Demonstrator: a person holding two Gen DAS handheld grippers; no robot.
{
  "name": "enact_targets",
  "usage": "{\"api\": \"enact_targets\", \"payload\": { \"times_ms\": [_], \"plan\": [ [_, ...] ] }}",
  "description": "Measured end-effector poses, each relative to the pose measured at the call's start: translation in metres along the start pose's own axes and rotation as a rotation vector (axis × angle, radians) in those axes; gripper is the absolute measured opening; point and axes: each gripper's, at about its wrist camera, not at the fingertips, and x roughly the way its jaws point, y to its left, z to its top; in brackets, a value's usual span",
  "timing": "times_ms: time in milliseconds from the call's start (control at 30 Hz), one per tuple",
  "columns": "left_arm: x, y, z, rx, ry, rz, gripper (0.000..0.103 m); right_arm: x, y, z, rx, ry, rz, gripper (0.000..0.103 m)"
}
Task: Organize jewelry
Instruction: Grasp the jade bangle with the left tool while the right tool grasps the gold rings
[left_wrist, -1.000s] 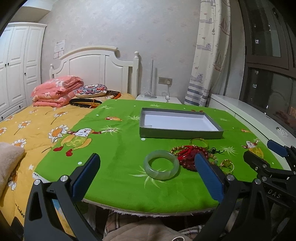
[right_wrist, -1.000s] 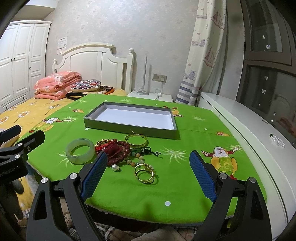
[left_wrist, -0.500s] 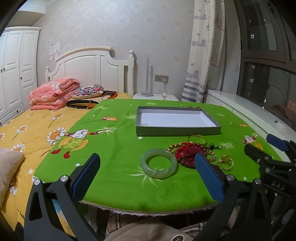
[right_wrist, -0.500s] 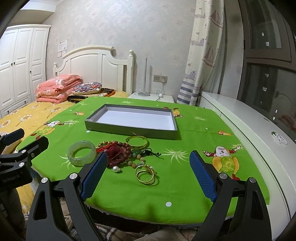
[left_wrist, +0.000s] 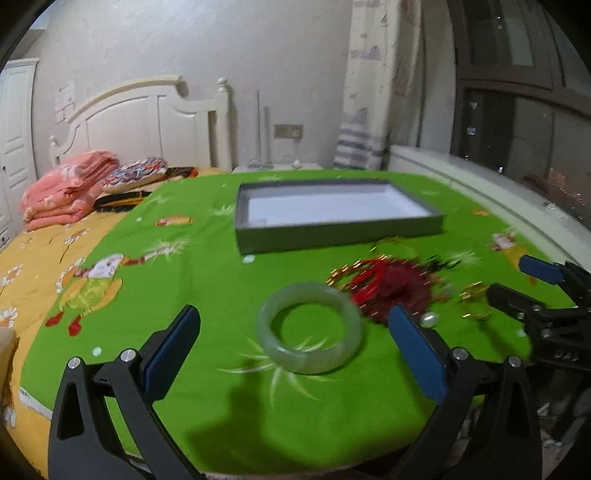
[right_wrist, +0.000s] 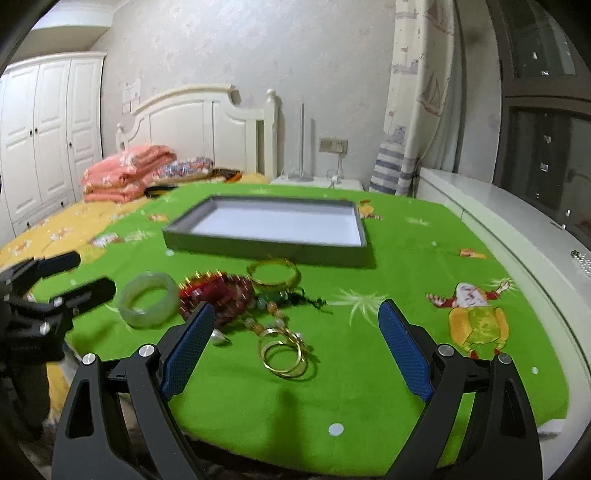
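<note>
Since 0.5 s ago the left tongs (left_wrist: 293, 343) have been brought nearer the jade bangle (left_wrist: 310, 328), now framed low centre; a pickup is judged imminent. Both tongs are spread wide, nothing held or touched. The right tongs (right_wrist: 295, 349) hang over 2 gold rings (right_wrist: 286, 356). The tray (right_wrist: 258, 251) sits empty beyond.
</note>
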Motion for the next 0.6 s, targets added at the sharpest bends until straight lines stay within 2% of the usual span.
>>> {"api": "enact_targets", "payload": {
  "times_ms": [133, 300, 433, 600],
  "plan": [
    [0.024, 0.01, -0.008, -0.062, 0.043, 0.005, 0.094, 0.026, -0.01, -0.013, 0.037, 0.079, 0.006, 0.081],
    [0.029, 0.011, -0.009, -0.068, -0.011, 0.005, 0.094, 0.04, -0.015, -0.018, 0.041, 0.083, -0.004, 0.08],
    [0.037, 0.005, -0.011, -0.054, 0.022, -0.019, 0.093, 0.046, -0.007, -0.022, 0.005, 0.082, 0.017, 0.078],
    [0.042, -0.002, -0.009, -0.021, 0.031, -0.01, 0.09, 0.053, -0.001, -0.028, -0.023, 0.103, 0.021, 0.066]
  ]
}}
